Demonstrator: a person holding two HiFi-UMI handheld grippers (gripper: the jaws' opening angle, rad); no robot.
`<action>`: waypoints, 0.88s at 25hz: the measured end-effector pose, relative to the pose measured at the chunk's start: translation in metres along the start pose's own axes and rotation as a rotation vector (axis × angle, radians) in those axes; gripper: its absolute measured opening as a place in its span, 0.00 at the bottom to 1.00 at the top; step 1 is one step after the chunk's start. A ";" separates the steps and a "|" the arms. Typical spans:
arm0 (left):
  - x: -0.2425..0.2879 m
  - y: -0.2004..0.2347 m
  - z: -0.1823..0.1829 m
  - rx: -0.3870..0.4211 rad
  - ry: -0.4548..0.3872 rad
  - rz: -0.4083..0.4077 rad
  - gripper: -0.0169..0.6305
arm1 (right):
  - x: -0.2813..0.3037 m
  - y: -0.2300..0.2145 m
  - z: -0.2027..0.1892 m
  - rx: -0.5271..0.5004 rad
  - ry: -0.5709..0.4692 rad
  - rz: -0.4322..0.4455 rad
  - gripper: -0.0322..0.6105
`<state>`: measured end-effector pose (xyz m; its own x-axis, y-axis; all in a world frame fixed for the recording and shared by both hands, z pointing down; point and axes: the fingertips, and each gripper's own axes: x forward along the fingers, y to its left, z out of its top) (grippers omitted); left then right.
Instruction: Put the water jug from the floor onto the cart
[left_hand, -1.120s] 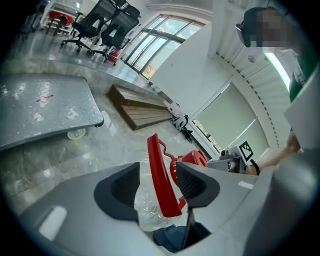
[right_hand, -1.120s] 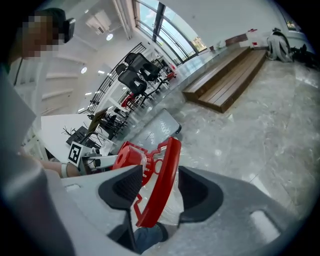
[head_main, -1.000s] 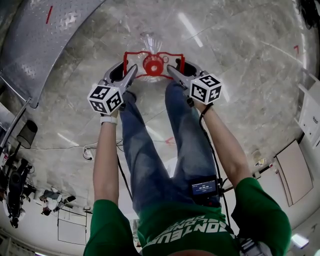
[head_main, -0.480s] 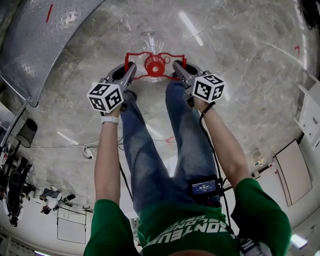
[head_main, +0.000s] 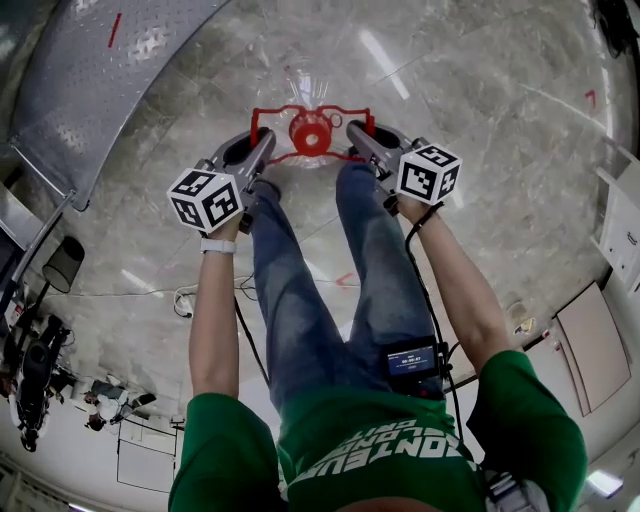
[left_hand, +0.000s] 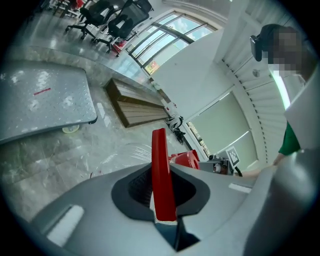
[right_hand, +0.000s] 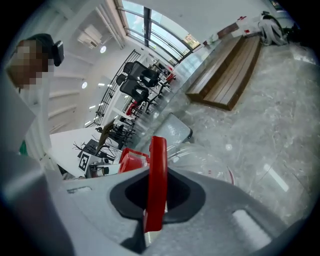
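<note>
The water jug (head_main: 305, 85) is clear plastic with a red cap (head_main: 311, 131) and a red handle frame (head_main: 300, 108) around its neck. It hangs just in front of the person's legs, above the marble floor. My left gripper (head_main: 262, 142) is shut on the frame's left side and my right gripper (head_main: 356, 134) on its right side. In the left gripper view the red handle bar (left_hand: 161, 175) stands clamped between the jaws; the right gripper view shows the other red bar (right_hand: 156, 185) clamped the same way. The cart's grey tread-plate deck (head_main: 90, 90) lies to the upper left.
A low wooden pallet (left_hand: 135, 105) lies beyond the cart (left_hand: 40, 100), with office chairs (left_hand: 107, 20) further back. White cabinets (head_main: 620, 240) stand at the right edge of the head view. A black bin (head_main: 62, 265) and a floor cable (head_main: 185, 300) are at the left.
Both grippers' jaws have shut on the red handle frame. Both hands and the jug have since risen a little off the floor.
</note>
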<state>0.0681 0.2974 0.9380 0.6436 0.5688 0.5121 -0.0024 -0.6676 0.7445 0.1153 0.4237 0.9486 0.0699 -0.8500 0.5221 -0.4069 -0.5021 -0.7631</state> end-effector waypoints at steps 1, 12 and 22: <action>-0.014 -0.016 0.010 0.009 -0.004 -0.015 0.11 | -0.010 0.020 0.007 0.004 -0.004 0.012 0.08; -0.190 -0.240 0.195 0.139 -0.184 -0.136 0.11 | -0.146 0.285 0.182 -0.165 -0.069 0.173 0.08; -0.287 -0.332 0.264 0.294 -0.380 -0.147 0.11 | -0.191 0.418 0.244 -0.391 -0.155 0.333 0.09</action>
<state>0.0863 0.2287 0.4303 0.8542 0.4884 0.1784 0.2897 -0.7319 0.6167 0.1544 0.3376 0.4372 0.0010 -0.9816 0.1912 -0.7367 -0.1300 -0.6636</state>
